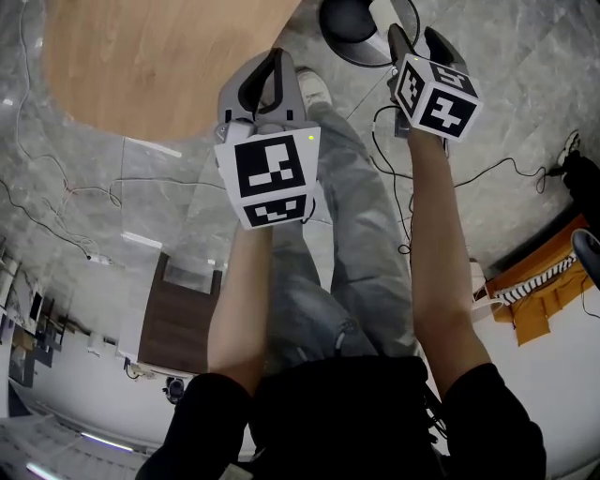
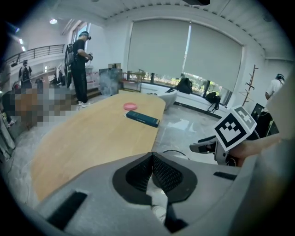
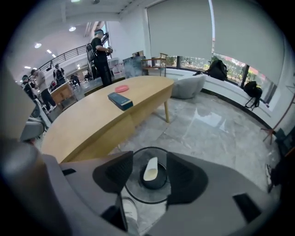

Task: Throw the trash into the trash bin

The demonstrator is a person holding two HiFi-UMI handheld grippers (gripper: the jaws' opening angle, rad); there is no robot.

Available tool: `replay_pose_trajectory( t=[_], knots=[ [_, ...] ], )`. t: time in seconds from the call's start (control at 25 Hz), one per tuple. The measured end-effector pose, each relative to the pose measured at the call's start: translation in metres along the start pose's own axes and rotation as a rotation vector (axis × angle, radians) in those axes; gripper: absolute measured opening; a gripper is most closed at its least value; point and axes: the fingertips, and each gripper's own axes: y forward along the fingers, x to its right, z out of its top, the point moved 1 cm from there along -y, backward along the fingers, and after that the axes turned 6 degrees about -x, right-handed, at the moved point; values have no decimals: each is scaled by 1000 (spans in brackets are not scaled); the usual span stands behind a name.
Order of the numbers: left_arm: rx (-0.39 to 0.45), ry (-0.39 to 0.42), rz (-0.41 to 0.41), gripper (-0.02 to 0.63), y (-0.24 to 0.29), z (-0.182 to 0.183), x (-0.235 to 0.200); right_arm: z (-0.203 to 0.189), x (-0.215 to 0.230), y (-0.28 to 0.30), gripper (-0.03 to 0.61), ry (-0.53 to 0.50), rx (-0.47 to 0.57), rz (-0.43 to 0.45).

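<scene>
The trash bin (image 1: 349, 21) is a round black bin on the grey floor at the top of the head view. My right gripper (image 1: 419, 39) hangs directly over it. In the right gripper view the bin (image 3: 159, 183) lies between the open jaws of my right gripper (image 3: 150, 173), and a white piece of trash (image 3: 150, 168) sits in its mouth, clear of both pads. My left gripper (image 1: 267, 89) is to the left of the bin, above a shoe. In the left gripper view its (image 2: 152, 159) pads meet at the tips with nothing between them.
A curved wooden table (image 1: 159, 56) stands left of the bin, with a dark blue box (image 3: 120, 100) and a pink disc (image 3: 121, 88) on it. Cables (image 1: 487, 173) trail over the floor at right. The person's legs (image 1: 356, 244) are below the grippers. People stand far behind the table.
</scene>
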Motion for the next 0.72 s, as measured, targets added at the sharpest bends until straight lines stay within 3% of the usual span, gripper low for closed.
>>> replay_pose_trajectory(
  t=[0.4, 0.72],
  knots=[
    [3, 13, -35, 5, 4, 8, -14, 5, -13, -9, 206, 24, 20, -1],
    [4, -70, -39, 5, -14, 24, -69, 78, -77, -10, 206, -16, 134, 64]
  ],
)
